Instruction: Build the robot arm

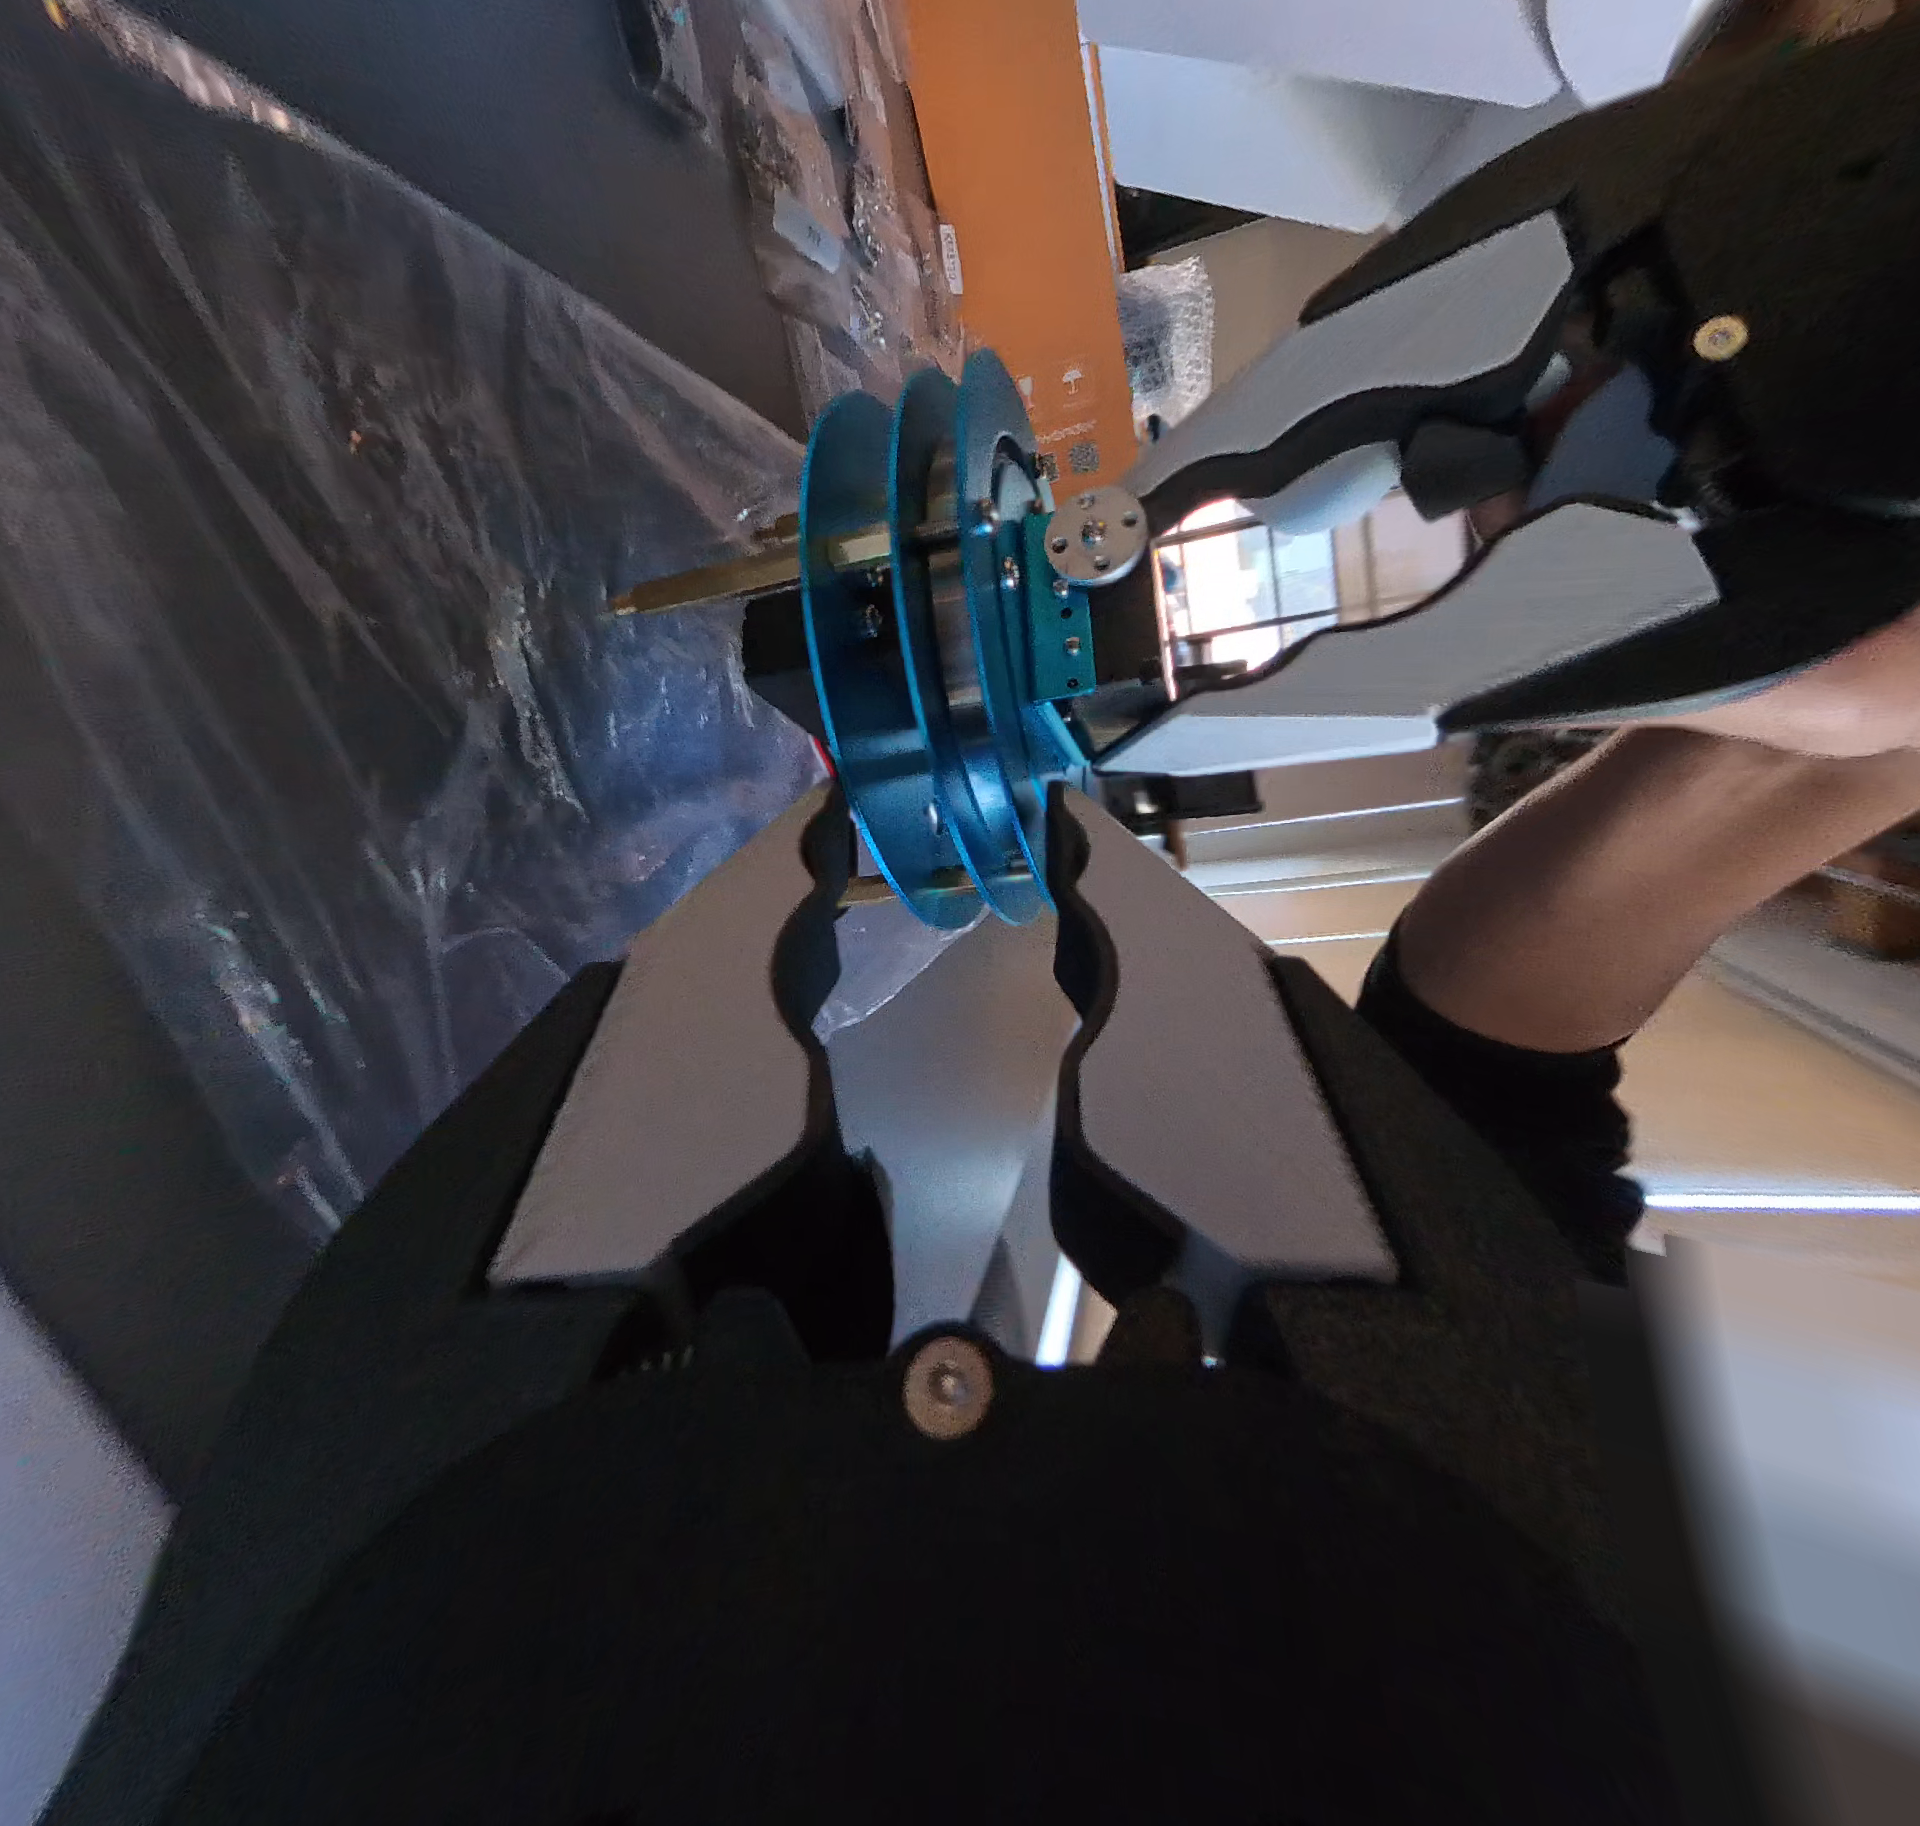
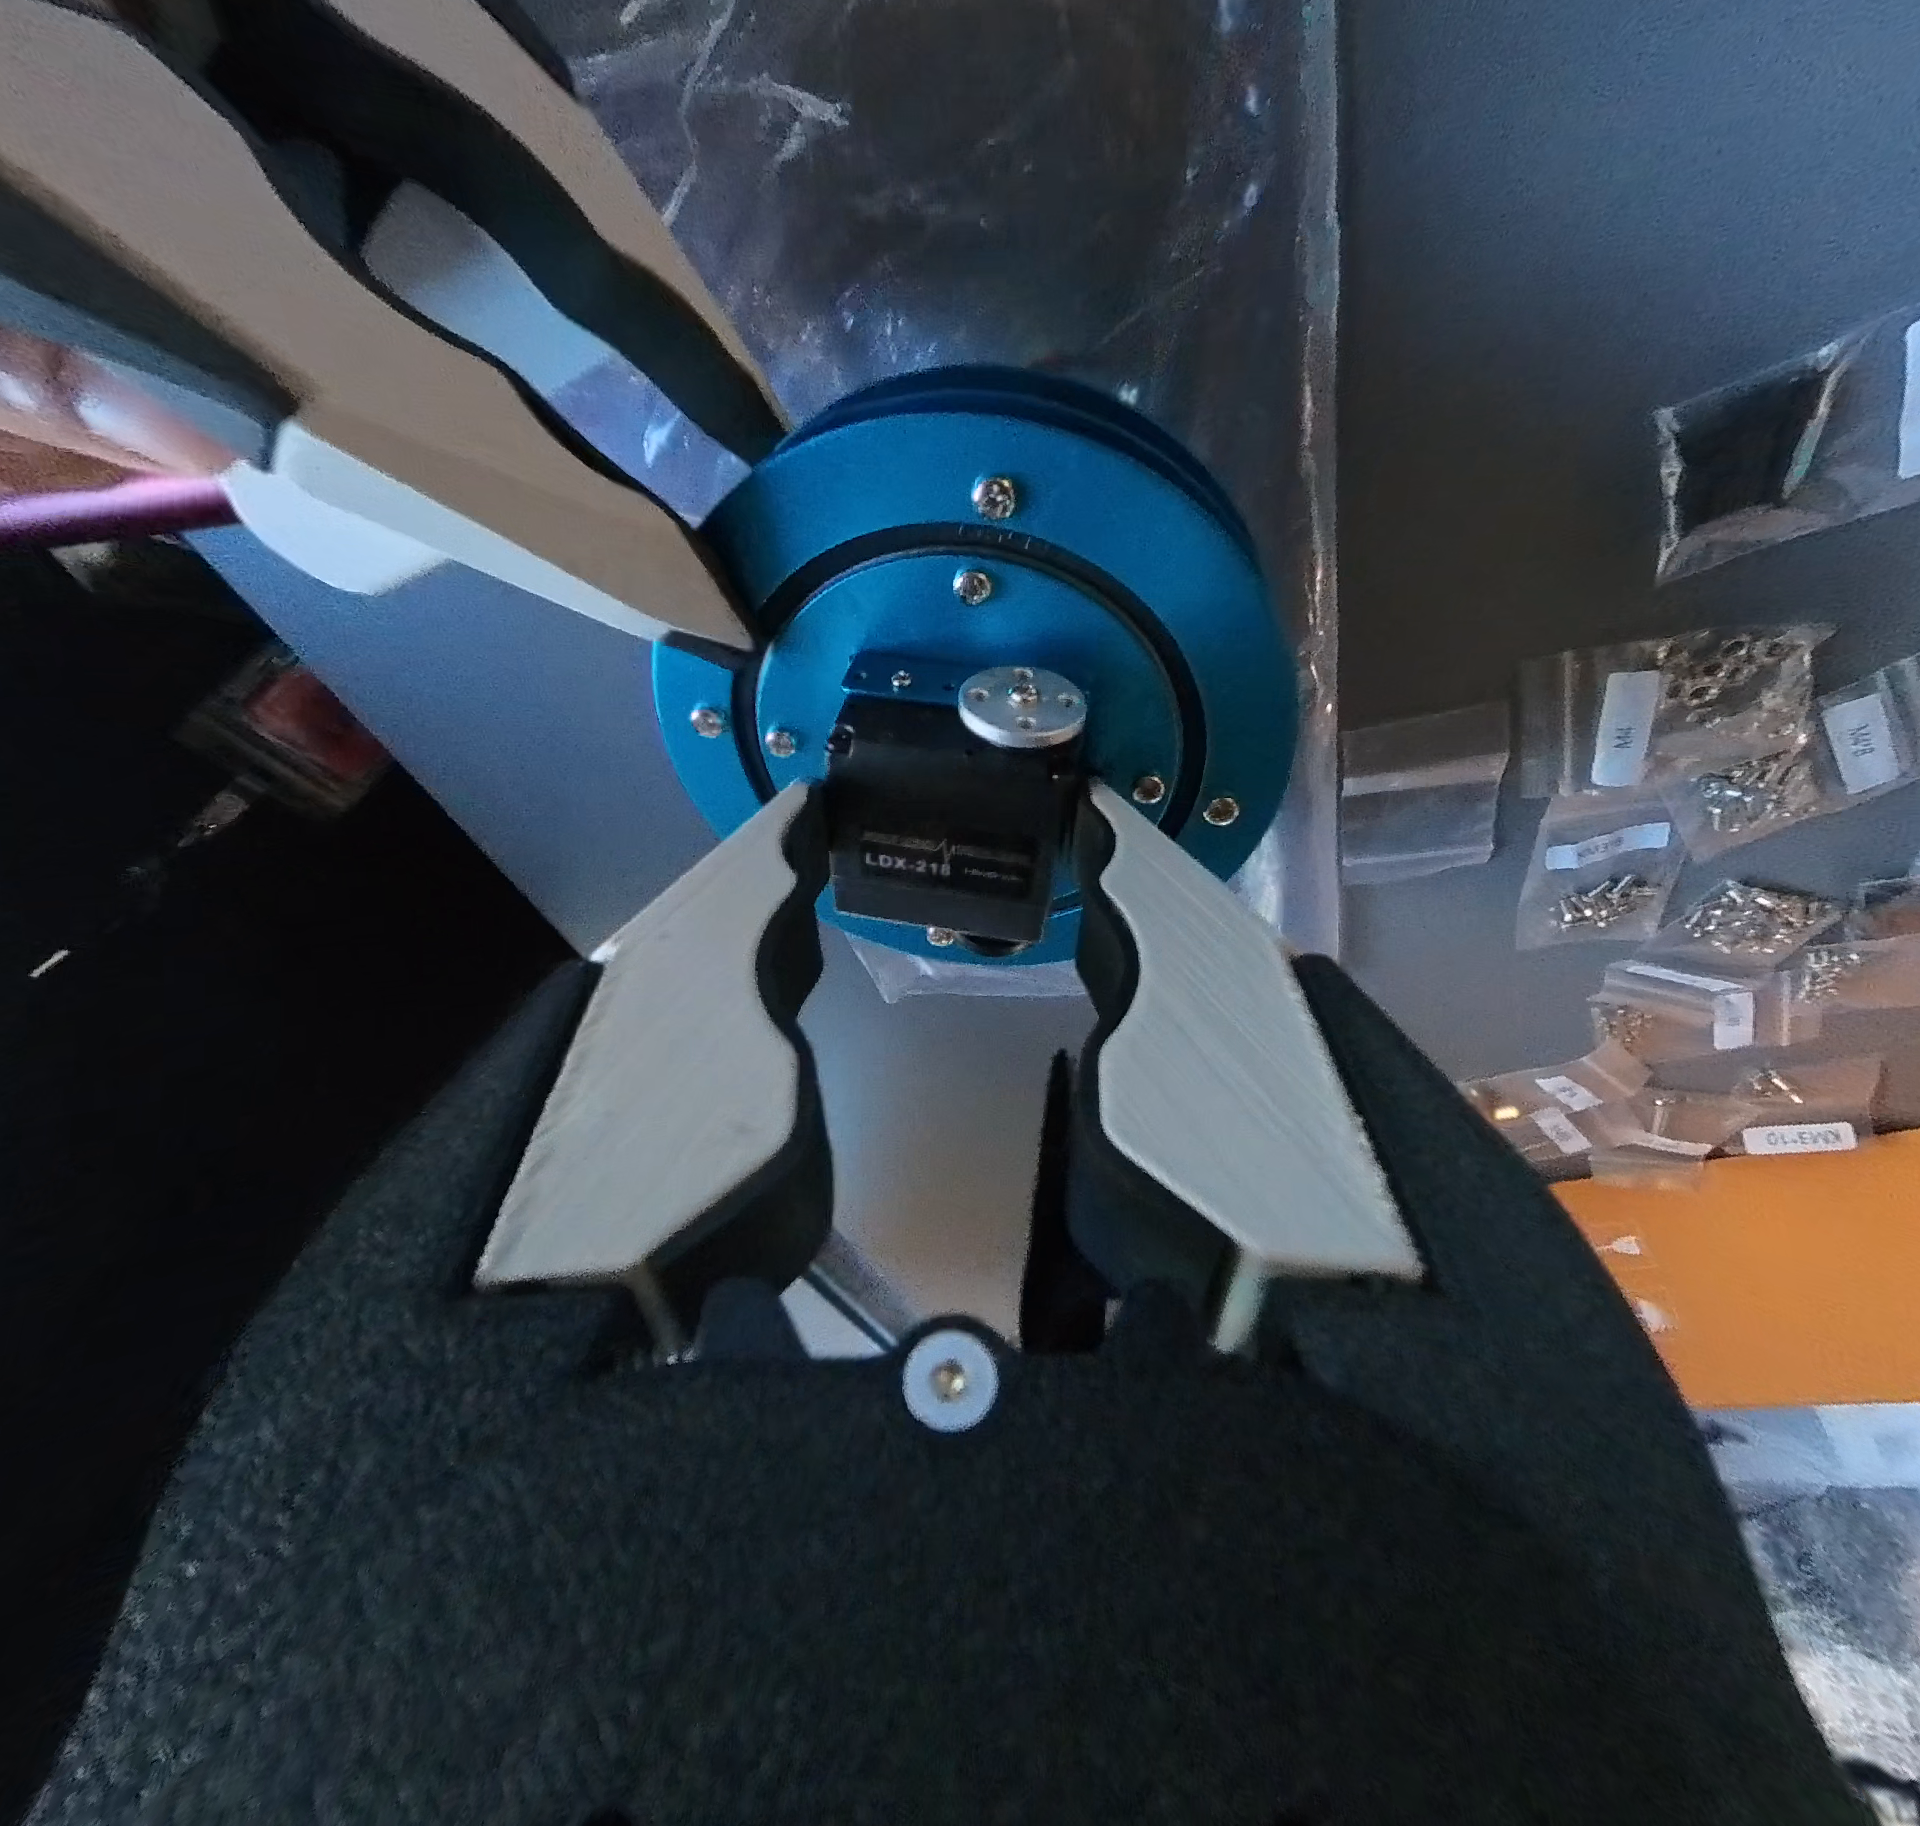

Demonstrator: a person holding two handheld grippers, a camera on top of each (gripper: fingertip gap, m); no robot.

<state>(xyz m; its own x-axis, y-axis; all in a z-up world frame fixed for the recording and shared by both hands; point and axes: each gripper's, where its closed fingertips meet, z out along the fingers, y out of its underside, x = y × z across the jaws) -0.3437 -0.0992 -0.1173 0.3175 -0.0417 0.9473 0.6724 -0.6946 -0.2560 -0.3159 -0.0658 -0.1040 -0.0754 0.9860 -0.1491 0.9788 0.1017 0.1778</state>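
Both grippers clamp one blue turntable assembly (image 2: 977,654).
Left gripper (image 1: 940,815) jaws pinch stacked discs (image 1: 914,654); right gripper (image 2: 951,800) jaws squeeze black servo (image 2: 940,841). Advice: hold square, avoid twisting.

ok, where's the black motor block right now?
The black motor block sits between the right gripper fingers, on the blue disc stack, centre of the right wrist view.

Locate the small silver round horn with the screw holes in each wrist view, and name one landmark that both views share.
Left wrist view: the silver horn sits just right of centre, upper middle, seen face-on beside the teal bracket, near the right gripper's fingertips.
Right wrist view: the silver horn is near the centre, atop the black servo, seen edge-on.
Shared landmark: the blue stacked discs behind it.
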